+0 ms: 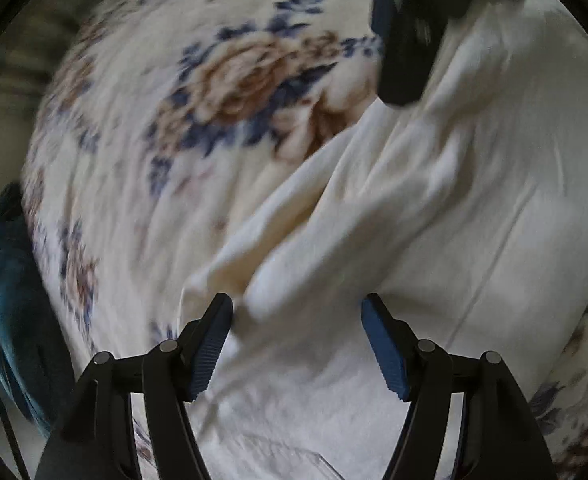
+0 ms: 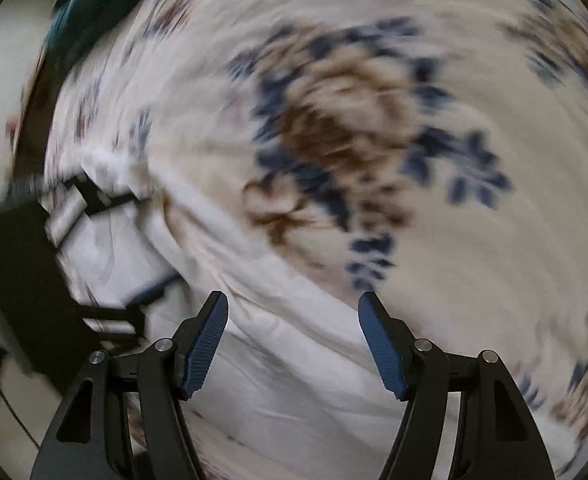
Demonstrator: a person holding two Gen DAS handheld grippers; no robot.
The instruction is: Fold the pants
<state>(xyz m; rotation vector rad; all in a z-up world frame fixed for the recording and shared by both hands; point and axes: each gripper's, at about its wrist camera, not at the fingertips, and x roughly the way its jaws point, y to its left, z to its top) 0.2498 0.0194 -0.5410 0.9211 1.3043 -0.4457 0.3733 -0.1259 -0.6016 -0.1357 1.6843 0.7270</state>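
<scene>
With nothing between its spread fingers, the left tool (image 1: 296, 312) hangs over the cream pants (image 1: 434, 208) crumpled across the lower right on the floral bedspread (image 1: 141, 128), likely seeking an edge, while the right tool (image 2: 294, 308), equally released, looks farther across.

the left tool (image 1: 297, 308) has two black plastic fingers, each faced on its inner side with a ribbed blue pad (image 1: 209, 350). round silver pins (image 1: 169, 346) sit at the joints of black linkage arms, which widen toward the camera into broad triangular struts. the right tool (image 2: 293, 306) is built the same way: black fingers, ribbed blue pads (image 2: 382, 350), silver pins (image 2: 423, 345), and triangular cut-outs in the outer struts.
</scene>
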